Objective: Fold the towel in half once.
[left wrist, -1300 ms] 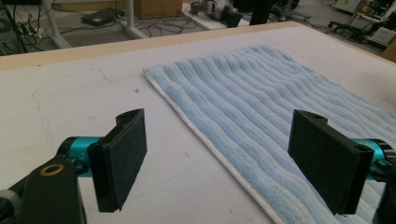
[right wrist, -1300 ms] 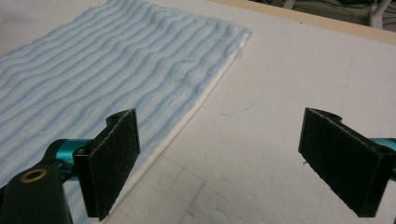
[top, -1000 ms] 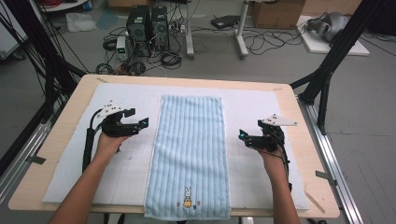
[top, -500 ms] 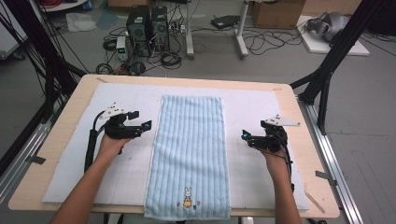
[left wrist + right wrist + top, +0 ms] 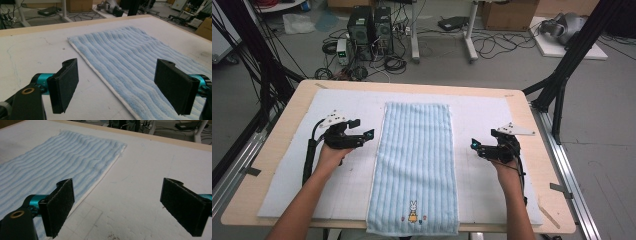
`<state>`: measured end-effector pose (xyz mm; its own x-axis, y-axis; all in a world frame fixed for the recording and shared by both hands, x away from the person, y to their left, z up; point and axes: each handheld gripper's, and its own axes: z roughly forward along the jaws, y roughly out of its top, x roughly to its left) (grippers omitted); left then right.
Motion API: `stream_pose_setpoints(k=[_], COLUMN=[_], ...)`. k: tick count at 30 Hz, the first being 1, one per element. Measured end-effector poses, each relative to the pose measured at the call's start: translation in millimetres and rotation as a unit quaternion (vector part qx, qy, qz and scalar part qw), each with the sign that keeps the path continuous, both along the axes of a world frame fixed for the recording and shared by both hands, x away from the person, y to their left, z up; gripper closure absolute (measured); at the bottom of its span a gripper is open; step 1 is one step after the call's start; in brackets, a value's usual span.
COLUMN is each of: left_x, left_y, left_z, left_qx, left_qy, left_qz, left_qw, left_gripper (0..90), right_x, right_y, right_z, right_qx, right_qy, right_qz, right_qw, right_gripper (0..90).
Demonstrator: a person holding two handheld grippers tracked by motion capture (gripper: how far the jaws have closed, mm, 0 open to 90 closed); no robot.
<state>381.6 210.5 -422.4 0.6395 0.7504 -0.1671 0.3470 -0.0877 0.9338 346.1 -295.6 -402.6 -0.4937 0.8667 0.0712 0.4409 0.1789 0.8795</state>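
The left claw, spread wide, sat just beside the towel's long edge, closer than the equally spread right claw.

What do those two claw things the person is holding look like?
Each one is black with two flat, rectangular black pads for jaws. The left gripper and right gripper have shiny teal metal parts just behind the pads. A grey three-cornered plate sits on top of each, and a black cable trails back along the arm. No sleeves show on the forearms.
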Motion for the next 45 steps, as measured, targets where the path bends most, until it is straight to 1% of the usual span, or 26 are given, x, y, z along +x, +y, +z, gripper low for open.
stream_pose_setpoints(k=[2,5,6,8,9,11,12,13,14,16,18,21,24,26,28,29,30,32,36,37,39,42,43,44,45], left_x=[1.9,7.6,10.2,14.2,17.0,22.8,25.8,28.8,31.3,37.5,43.3,50.6,53.6,54.5,55.0,54.9,55.1,54.6,53.7,53.4,53.5,54.0,54.1,54.2,54.3], left_y=[-2.3,-8.5,-11.2,-16.8,-21.0,-29.7,-34.0,-37.4,-40.2,-45.0,-49.5,-56.4,-63.4,-67.6,-71.4,-72.3,-73.6,-74.6,-75.2,-75.3,-74.5,-73.3,-73.1,-73.6,-73.7], left_z=[-0.7,-3.8,-4.7,-7.7,-9.2,-11.6,-12.5,-12.6,-13.0,-13.5,-14.3,-16.5,-19.0,-22.1,-24.8,-25.9,-27.1,-27.0,-27.1,-27.0,-27.0,-27.5,-27.6,-28.0,-27.8], left_qx=[0.005,0.027,0.033,0.032,0.038,0.054,0.056,0.064,0.064,0.073,0.08,0.097,0.119,0.128,0.145,0.148,0.149,0.159,0.168,0.168,0.163,0.15,0.146,0.143,0.144], left_qy=[0.004,0.018,0.024,0.031,0.041,0.051,0.055,0.058,0.058,0.066,0.074,0.088,0.089,0.092,0.092,0.094,0.093,0.088,0.082,0.082,0.082,0.085,0.089,0.088,0.087], left_qz=[0.003,0.005,0.005,0.007,0.005,0.007,0.007,0.007,0.011,0.019,0.025,0.022,0.022,0.017,0.017,0.015,0.017,0.019,0.021,0.021,0.015,0.009,0.007,0.007,0.008], left_qw=[1.0,0.9995,0.9992,0.999,0.9984,0.9972,0.9969,0.9963,0.9962,0.995,0.9937,0.9911,0.9887,0.9873,0.985,0.9844,0.9843,0.9831,0.9821,0.9821,0.9831,0.9849,0.9852,0.9857,0.9857], left_gripper=[21.0,27.8,28.0,28.5,28.6,28.4,28.4,28.4,28.4,28.8,29.7,33.6,38.4,41.7,43.3,45.1,47.1,49.2,53.7,55.3,61.7,75.3,80.7,83.6,84.5], right_x=[0.0,0.1,0.3,0.5,0.3,0.5,0.6,0.9,1.0,1.2,1.1,1.0,0.2,0.2,0.2,0.4,0.6,0.7,1.2,1.2,1.7,2.4,2.3,2.6,2.7], right_y=[0.9,2.3,2.3,1.8,1.5,0.6,0.2,0.1,0.0,0.3,0.8,0.6,-0.4,-1.4,-1.5,-1.5,-1.4,-1.0,-0.8,-0.6,0.0,1.2,1.6,2.6,3.5], right_z=[-0.3,-1.1,-1.2,-1.4,-1.2,-1.3,-1.4,-1.6,-1.8,-2.2,-2.4,-2.6,-2.4,-2.9,-3.4,-3.7,-4.0,-4.3,-5.0,-4.9,-5.6,-6.6,-6.8,-7.1,-7.4], right_qx=[-0.001,-0.002,-0.003,-0.002,0.0,0.004,0.004,0.005,0.005,0.003,0.004,0.005,0.008,0.008,0.009,0.009,0.009,0.009,0.006,0.006,0.004,0.004,0.002,0.003,0.002], right_qy=[0.001,0.004,0.005,0.006,0.008,0.008,0.009,0.009,0.009,0.01,0.011,0.012,0.013,0.013,0.016,0.016,0.016,0.019,0.018,0.021,0.021,0.023,0.023,0.023,0.025], right_qz=[0.002,0.006,0.006,0.004,0.002,0.001,0.0,0.0,0.0,0.001,0.002,0.003,0.0,0.0,0.0,0.0,0.0,0.0,0.002,0.002,0.002,0.003,0.003,0.004,0.005], right_qw=[1.0,1.0,1.0,1.0,1.0,1.0,1.0,0.9999,0.9999,0.9999,0.9999,0.9999,0.9999,0.9999,0.9998,0.9998,0.9998,0.9998,0.9998,0.9998,0.9998,0.9997,0.9997,0.9997,0.9997], right_gripper=[11.3,11.3,11.3,11.3,11.3,11.3,11.3,11.3,11.3,11.3,11.3,11.3,11.3,11.3,11.3,11.3,11.3,11.3,11.3,11.4,11.3,11.3,11.4,11.3,11.4])
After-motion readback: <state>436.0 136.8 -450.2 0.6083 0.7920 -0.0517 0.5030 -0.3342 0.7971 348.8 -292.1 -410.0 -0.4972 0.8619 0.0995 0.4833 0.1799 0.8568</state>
